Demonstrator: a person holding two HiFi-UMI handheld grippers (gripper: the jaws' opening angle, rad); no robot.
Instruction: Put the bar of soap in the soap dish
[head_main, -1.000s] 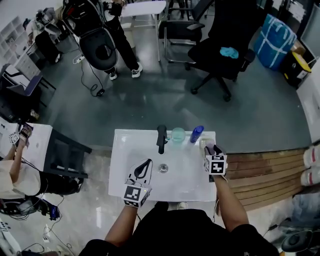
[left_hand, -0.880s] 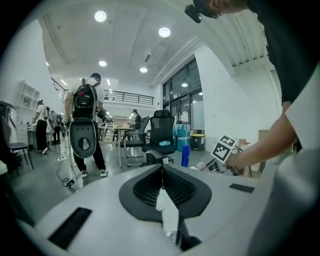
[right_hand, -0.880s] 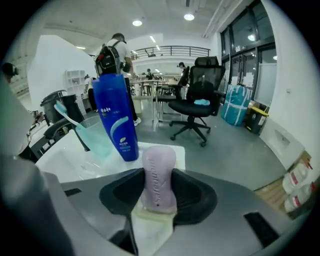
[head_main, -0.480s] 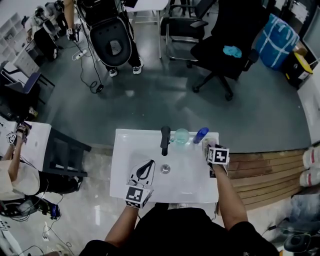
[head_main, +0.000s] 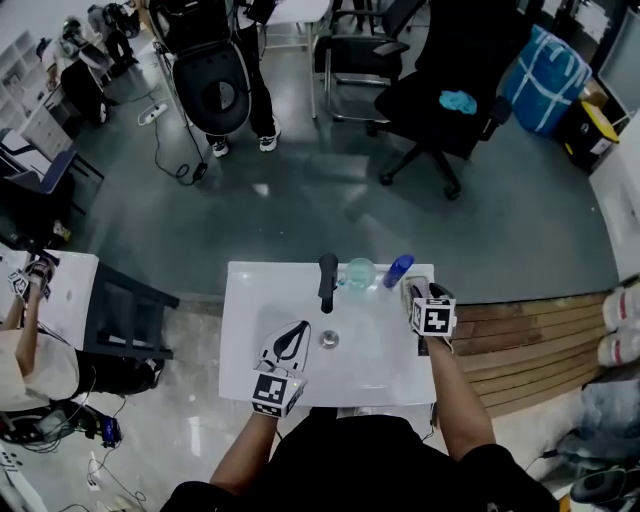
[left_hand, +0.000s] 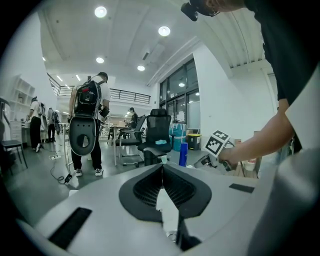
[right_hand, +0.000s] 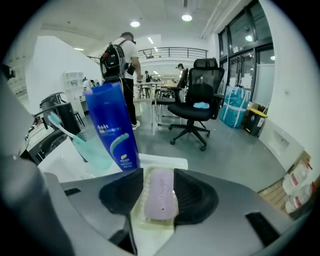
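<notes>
A lilac bar of soap (right_hand: 160, 194) sits between the pads of my right gripper (right_hand: 158, 171), which is shut on it. Directly under the bar is a pale translucent soap dish (right_hand: 138, 220); whether the soap touches the dish I cannot tell. In the head view the right gripper (head_main: 420, 293) is at the back right corner of the white sink (head_main: 250, 300). My left gripper (head_main: 297, 328) hovers over the basin's front left, its jaws meeting at the tips with nothing in them, as the left gripper view (left_hand: 161, 166) also shows.
A blue tube (right_hand: 112, 125) and a green cup (right_hand: 90, 145) with a toothbrush stand just left of the dish. A black faucet (head_main: 326, 280) rises at the sink's back middle, above the drain (head_main: 328, 340). Office chairs and people stand on the floor beyond.
The right gripper has shifted only slightly at the sink's back right corner. The left gripper has stayed where it was. People in the background have moved.
</notes>
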